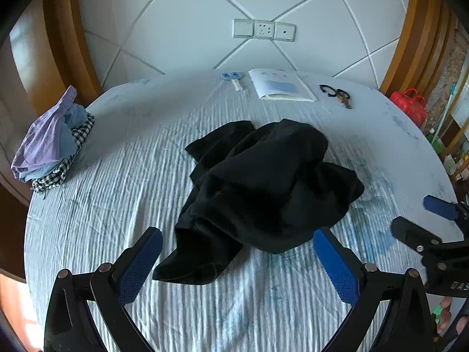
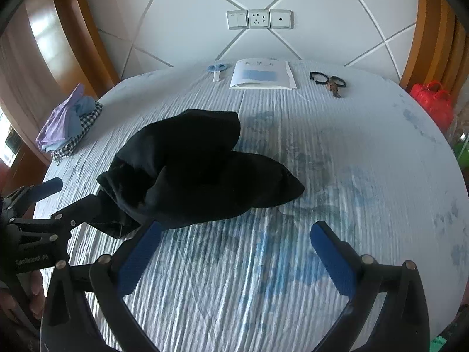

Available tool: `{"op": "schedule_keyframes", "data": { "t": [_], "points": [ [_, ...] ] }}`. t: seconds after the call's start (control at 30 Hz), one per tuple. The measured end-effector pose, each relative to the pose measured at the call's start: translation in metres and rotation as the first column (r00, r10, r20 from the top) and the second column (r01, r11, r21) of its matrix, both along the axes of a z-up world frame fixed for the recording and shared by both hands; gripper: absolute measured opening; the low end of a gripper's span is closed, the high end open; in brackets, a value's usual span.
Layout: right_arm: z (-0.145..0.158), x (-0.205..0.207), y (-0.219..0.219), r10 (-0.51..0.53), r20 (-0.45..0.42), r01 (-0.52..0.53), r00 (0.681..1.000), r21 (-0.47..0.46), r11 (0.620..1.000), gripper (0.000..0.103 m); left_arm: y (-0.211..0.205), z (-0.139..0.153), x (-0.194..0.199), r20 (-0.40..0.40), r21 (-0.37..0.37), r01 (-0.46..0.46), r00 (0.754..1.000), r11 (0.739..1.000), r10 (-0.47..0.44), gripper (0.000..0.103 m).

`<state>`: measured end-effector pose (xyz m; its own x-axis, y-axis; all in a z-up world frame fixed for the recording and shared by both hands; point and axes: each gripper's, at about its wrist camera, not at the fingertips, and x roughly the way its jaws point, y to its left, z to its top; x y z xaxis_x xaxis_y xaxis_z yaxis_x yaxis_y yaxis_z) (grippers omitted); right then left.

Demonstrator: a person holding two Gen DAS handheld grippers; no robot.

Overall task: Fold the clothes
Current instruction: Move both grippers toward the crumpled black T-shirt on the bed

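Nearest you, the left gripper (image 1: pixel 237 267) hovers low over the striped bedsheet (image 1: pixel 102 205), its jaws spread wide with nothing between them; the near tail of the black garment (image 1: pixel 263 182) lies just ahead of the gap, apart from both blue pads. To its right, the right gripper (image 2: pixel 234 258) hovers over bare sheet, jaws likewise spread wide and holding nothing; the garment sits ahead and to its left, its nearest edge close beside the left pad, though you cannot tell from the right wrist view whether the two touch.

The garment lies crumpled in a heap at the middle of the bed, bunched into overlapping lobes, with no flat panel or straight edge showing. It is not folded as the task wants. You would do well to find a hem, waistband or corner in each set of jaws and draw the cloth flat before creasing it; pinching the bulk of the heap would likely gather several layers at once.

Farther left, at the bed's edge, a pile of clothes (image 1: pixel 52 143) in lilac, blue and check sits loosely bundled. At the far end, near the headboard (image 1: pixel 205 29), lie blue scissors (image 1: pixel 233 77), a booklet (image 1: pixel 278 88) and a bunch of keys (image 1: pixel 337 94).
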<state>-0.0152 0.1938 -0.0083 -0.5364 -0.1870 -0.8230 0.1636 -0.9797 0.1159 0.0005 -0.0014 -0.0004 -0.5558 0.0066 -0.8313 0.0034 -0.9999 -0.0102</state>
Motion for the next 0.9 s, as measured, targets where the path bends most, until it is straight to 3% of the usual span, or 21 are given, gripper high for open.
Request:
{"op": "schedule_keyframes", "data": {
  "t": [0.17, 0.9],
  "points": [
    [0.004, 0.000, 0.000, 0.017, -0.001, -0.017, 1.000, -0.033, 0.999, 0.103, -0.009, -0.002, 0.003, 0.017, 0.015, -0.018, 1.000, 1.000, 0.018, 0.103],
    [-0.001, -0.008, -0.010, 0.045, 0.010, -0.045, 0.999, 0.014, 0.999, 0.103, -0.031, -0.013, 0.002, 0.075, -0.005, -0.092, 0.993, 0.996, 0.092, 0.103]
  ]
}}
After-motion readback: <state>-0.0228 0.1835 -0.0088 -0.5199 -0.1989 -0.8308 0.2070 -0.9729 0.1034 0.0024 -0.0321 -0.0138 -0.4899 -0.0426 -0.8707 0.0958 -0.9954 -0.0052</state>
